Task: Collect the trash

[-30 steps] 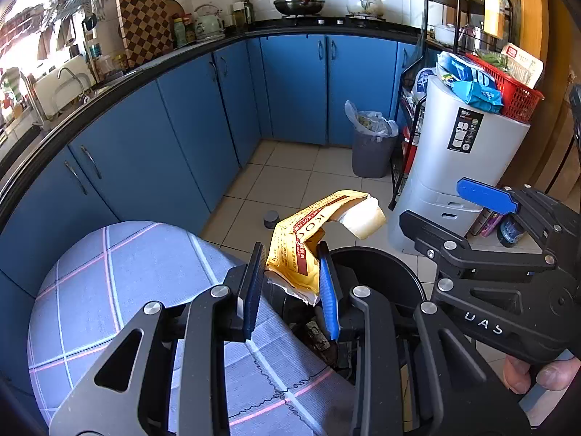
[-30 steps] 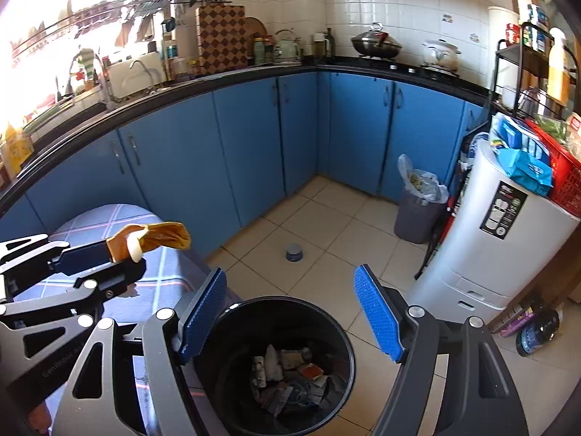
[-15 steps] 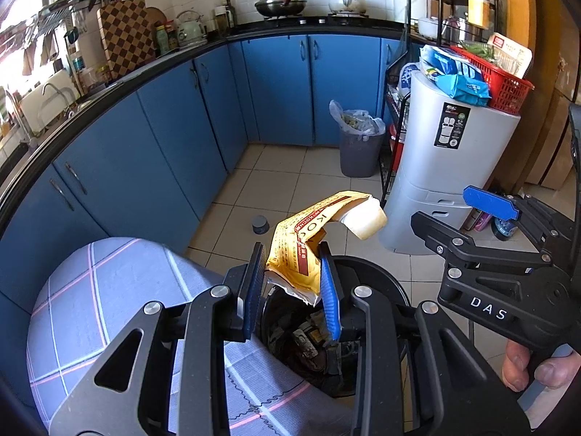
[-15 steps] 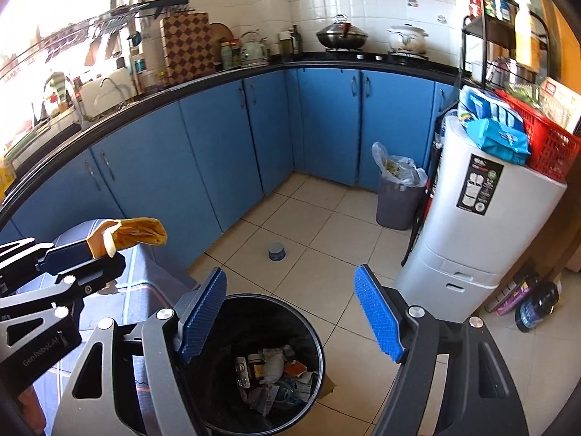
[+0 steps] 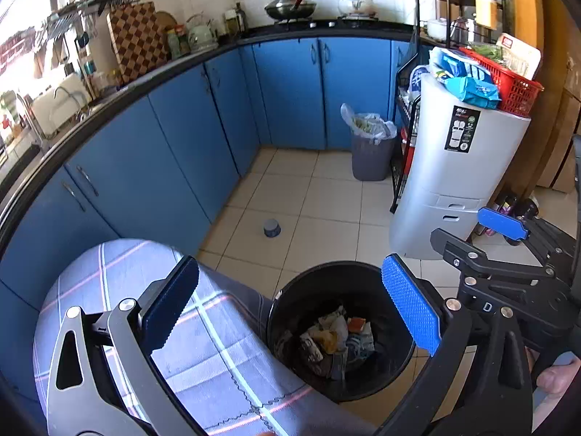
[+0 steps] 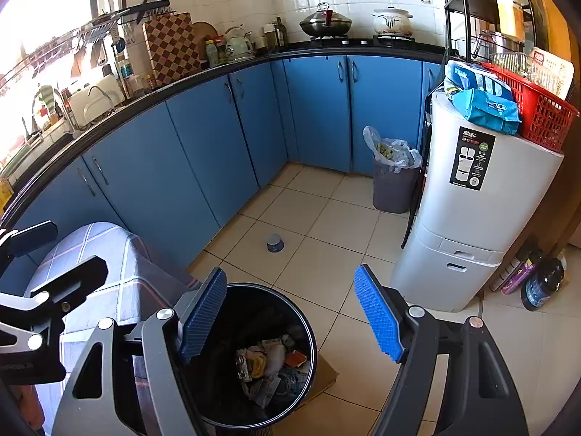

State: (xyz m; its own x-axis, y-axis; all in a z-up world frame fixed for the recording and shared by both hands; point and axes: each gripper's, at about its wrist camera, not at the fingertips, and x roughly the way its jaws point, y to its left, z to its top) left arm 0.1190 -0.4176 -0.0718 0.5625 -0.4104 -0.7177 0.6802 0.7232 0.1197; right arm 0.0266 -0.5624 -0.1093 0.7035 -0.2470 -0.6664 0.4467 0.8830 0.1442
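Note:
My left gripper (image 5: 289, 269) hangs over a black bin (image 5: 283, 327) beside the checked tablecloth; its jaws are opening wide and nothing is between them. Crumpled trash (image 5: 334, 334) lies in the bin, a yellow piece among it. In the right wrist view the same bin (image 6: 307, 327) sits under my right gripper (image 6: 289, 272), which is open and empty above the trash (image 6: 268, 359). A small grey can (image 6: 275, 243) stands on the floor tiles beyond the bin. The right gripper's blue pad (image 5: 501, 223) shows at the right of the left wrist view.
A grey bin with a plastic liner (image 5: 370, 156) stands by the blue cabinets (image 5: 181, 152). A tall white container (image 5: 454, 181) with a red basket on top is at the right. The cloth-covered table (image 5: 127, 290) is at the left. Bottles (image 6: 541, 283) stand on the floor.
The left jaws have gone from shut on a yellow wrapper to wide apart, and the wrapper has left them. The right gripper has shifted a little over the bin.

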